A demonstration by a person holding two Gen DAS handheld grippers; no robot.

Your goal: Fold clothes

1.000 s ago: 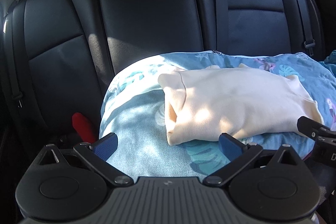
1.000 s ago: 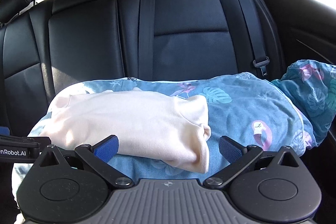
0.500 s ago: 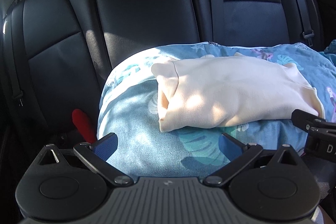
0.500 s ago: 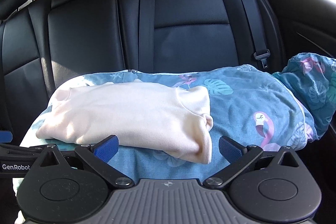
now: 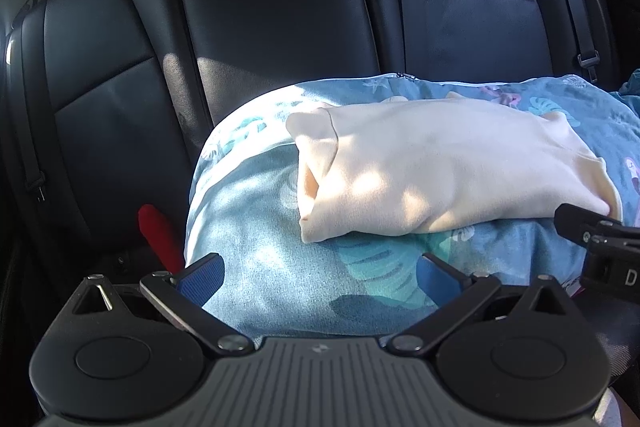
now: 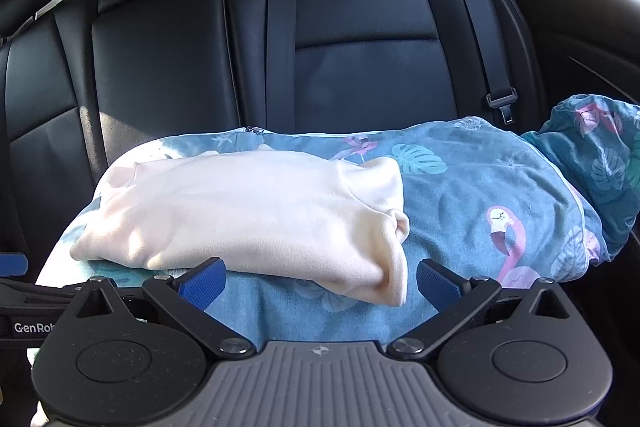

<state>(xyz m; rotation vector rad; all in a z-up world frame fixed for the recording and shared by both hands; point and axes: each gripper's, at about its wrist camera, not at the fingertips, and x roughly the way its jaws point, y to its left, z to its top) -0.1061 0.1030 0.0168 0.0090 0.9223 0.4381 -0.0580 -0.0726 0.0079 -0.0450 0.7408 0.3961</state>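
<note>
Both the left gripper (image 5: pixel 320 269) and right gripper (image 6: pixel 318 277) are gaping wide, gripping nothing; the folded cream garment (image 6: pixel 256 211) is lying just ahead on the blue cushion (image 6: pixel 480 187) (apparently ready for another fold).

Folded cream garment (image 5: pixel 448 167) lies on blue patterned cushion (image 5: pixel 280 259); left hand-held gripper (image 5: pixel 320 273) apparently spread, empty.

Cream garment (image 6: pixel 256 211): soft matt fleece, probably; quilt (image 6: pixel 480 187): printed cloth; seat (image 6: pixel 360 39): glossy black leather.
</note>
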